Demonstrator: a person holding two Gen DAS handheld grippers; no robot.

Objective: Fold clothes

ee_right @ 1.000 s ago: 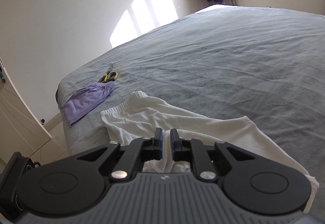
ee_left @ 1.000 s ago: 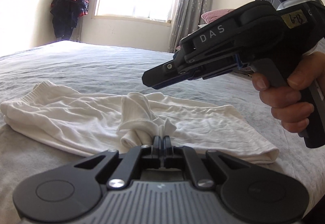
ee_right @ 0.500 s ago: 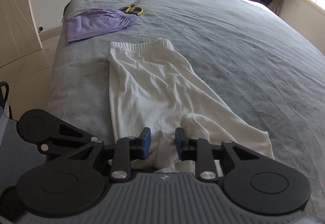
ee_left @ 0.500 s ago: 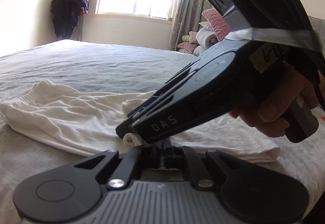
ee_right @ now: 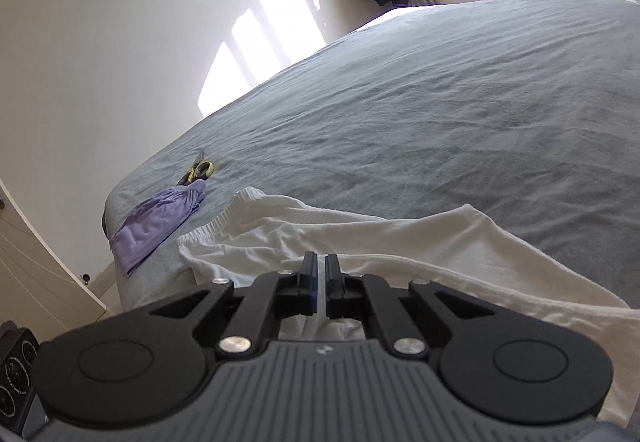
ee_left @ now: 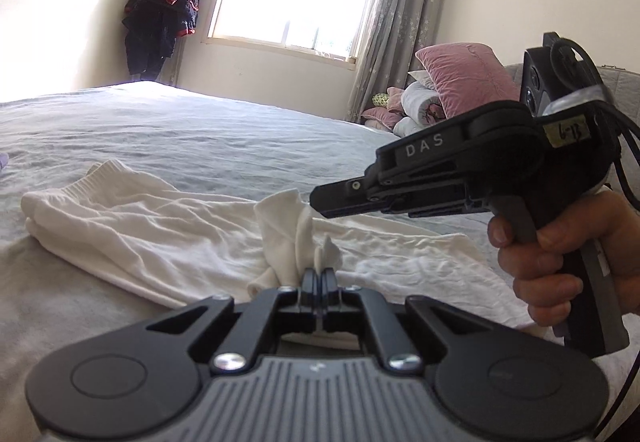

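Observation:
White trousers lie crumpled across the grey bed. My left gripper is shut on a bunched fold of them near the front edge. From the right, a hand holds my right gripper just above that fold. A peak of white cloth rises to its tip. In the right wrist view the right gripper has its jaws closing to a thin slit with white cloth pinched between them.
A purple cloth and yellow-handled scissors lie near the bed's far-left corner. Pink and white pillows are piled at the right by the curtain. A dark jacket hangs beside the window.
The right gripper dipped to the bunched fold in front of the left gripper, narrowed its jaws on the cloth and drew back right, lifting a peak. The left gripper stayed put.

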